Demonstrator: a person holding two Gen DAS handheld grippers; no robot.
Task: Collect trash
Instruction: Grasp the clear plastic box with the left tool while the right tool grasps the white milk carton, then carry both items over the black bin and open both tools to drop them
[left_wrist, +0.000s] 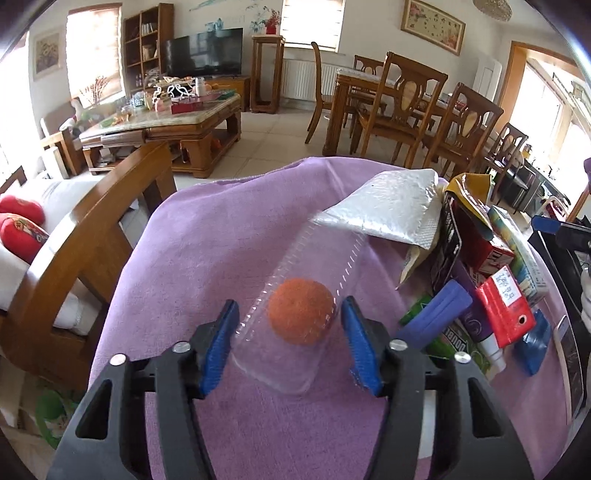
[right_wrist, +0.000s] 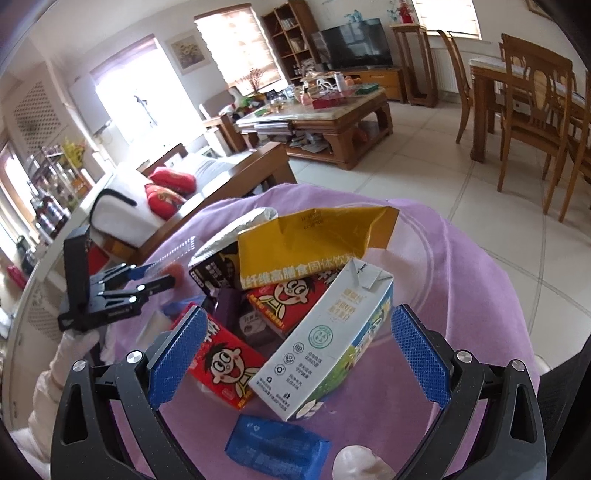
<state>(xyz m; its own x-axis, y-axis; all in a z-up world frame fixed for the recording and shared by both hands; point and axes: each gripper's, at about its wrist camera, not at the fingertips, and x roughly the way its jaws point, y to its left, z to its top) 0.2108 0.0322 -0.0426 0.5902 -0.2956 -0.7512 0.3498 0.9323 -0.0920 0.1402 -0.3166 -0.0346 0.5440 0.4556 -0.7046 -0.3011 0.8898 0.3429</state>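
Note:
A clear plastic clamshell box (left_wrist: 295, 295) with an orange ball (left_wrist: 301, 312) inside lies on the purple cloth (left_wrist: 207, 258). My left gripper (left_wrist: 290, 332) is open, its blue fingers on either side of the box's near end. A heap of trash lies to the right: a silver padded mailer (left_wrist: 388, 210), a yellow pouch (right_wrist: 314, 243), red cartoon cartons (right_wrist: 225, 365), a white milk carton (right_wrist: 332, 339) and a blue packet (right_wrist: 277, 446). My right gripper (right_wrist: 299, 354) is open over the heap, straddling the white milk carton. The left gripper also shows in the right wrist view (right_wrist: 147, 280).
The purple cloth covers a round table. A wooden sofa arm (left_wrist: 92, 229) with red cushions (left_wrist: 22, 225) stands left. A cluttered coffee table (left_wrist: 166, 114), TV and dining chairs (left_wrist: 406, 107) stand beyond on the tiled floor. A white crumpled item (right_wrist: 358, 461) lies at the near edge.

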